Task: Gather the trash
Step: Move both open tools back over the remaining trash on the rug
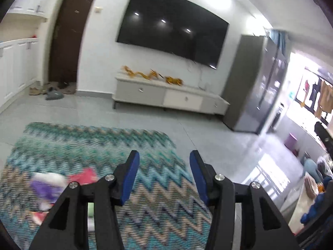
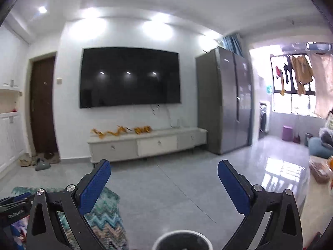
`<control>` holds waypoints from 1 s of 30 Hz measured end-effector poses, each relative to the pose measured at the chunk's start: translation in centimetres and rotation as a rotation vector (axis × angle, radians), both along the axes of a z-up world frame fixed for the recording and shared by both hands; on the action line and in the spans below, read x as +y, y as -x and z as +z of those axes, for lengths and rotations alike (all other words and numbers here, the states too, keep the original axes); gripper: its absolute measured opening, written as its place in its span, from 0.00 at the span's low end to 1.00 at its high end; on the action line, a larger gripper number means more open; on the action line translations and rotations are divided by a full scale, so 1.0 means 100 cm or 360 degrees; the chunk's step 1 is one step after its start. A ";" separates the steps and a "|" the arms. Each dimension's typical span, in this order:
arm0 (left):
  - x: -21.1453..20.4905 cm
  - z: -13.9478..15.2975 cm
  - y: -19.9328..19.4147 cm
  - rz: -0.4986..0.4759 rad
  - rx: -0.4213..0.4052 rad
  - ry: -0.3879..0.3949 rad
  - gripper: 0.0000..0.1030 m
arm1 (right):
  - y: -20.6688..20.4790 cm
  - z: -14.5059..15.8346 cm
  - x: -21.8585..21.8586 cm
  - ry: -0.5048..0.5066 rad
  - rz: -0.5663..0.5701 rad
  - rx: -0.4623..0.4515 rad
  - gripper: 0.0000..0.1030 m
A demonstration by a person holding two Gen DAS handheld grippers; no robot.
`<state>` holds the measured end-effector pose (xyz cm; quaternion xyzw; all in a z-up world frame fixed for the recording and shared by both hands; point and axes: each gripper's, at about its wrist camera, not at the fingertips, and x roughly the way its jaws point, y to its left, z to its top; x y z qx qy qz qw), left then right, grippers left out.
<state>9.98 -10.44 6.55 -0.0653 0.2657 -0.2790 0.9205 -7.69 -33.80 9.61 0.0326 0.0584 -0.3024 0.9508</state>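
Left gripper half spread, blue pads empty, over teal zigzag woven rug. Blurred purple, pink and white wrappers lie near-left on rug. Right gripper spread wide, nothing between pads; white-rimmed round bin just below it. Small white lettering on black part at left edge, unreadable. Wall-mounted black TV far.

We look out from behind each claw. The left gripper view tilts down over the zigzag rug just ahead of its fingers, rolled sideways. The right gripper view sits nearly level, floor beyond it. Both face the far television and cabinet.
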 end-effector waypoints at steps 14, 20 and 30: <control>0.195 0.025 0.029 0.0511 -0.0182 0.0070 0.63 | -0.006 0.041 0.098 0.0062 0.0322 -0.0108 1.00; 0.255 0.026 0.030 0.0649 -0.0187 0.0152 0.67 | -0.010 0.046 0.126 0.0155 0.0367 -0.0132 1.00; 0.300 0.027 0.016 0.0669 -0.0221 0.0149 0.67 | -0.036 0.035 0.169 0.0161 0.0508 0.0036 1.00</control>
